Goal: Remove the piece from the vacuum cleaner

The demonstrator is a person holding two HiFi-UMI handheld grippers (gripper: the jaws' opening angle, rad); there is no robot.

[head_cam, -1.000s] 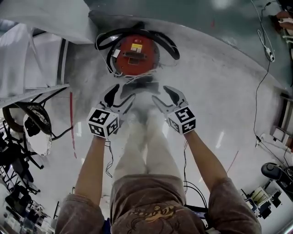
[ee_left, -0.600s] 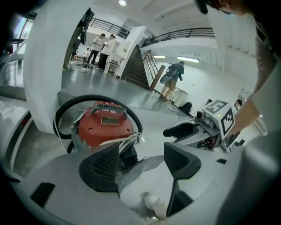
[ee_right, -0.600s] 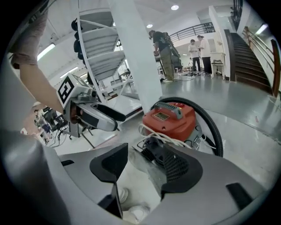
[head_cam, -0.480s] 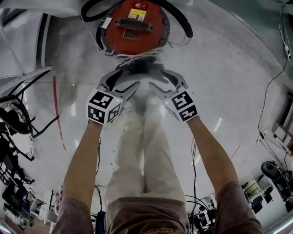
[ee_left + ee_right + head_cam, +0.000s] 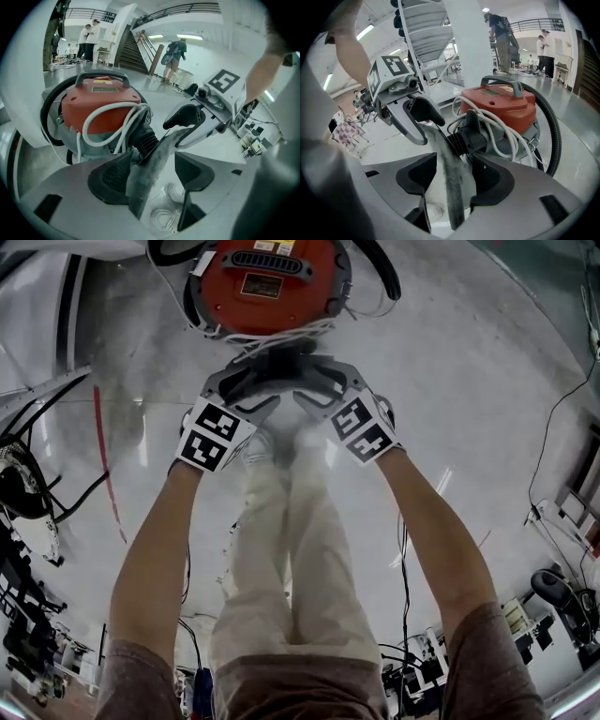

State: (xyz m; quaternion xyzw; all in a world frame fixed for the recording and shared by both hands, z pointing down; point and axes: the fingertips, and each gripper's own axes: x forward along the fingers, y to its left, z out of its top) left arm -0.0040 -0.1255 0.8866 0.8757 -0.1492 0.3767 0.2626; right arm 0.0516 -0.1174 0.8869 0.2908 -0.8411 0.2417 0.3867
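While the red vacuum cleaner (image 5: 267,282) sits on the floor (image 5: 487,409), its grey piece (image 5: 147,180) seems joined at the ribbed black socket (image 5: 471,138). My left gripper (image 5: 154,171) and right gripper (image 5: 454,180) both straddle it, fingers spread, nothing clamped. I'd close both evenly, then pull straight off the socket.

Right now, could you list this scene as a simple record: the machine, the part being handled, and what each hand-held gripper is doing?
Machine: red vacuum cleaner on the floor, white cord looped round it
Part: flat grey piece, running up to the black ribbed neck
Left hand-held gripper: jaws apart, the piece between them
Right hand-held gripper: jaws apart, the same piece between them
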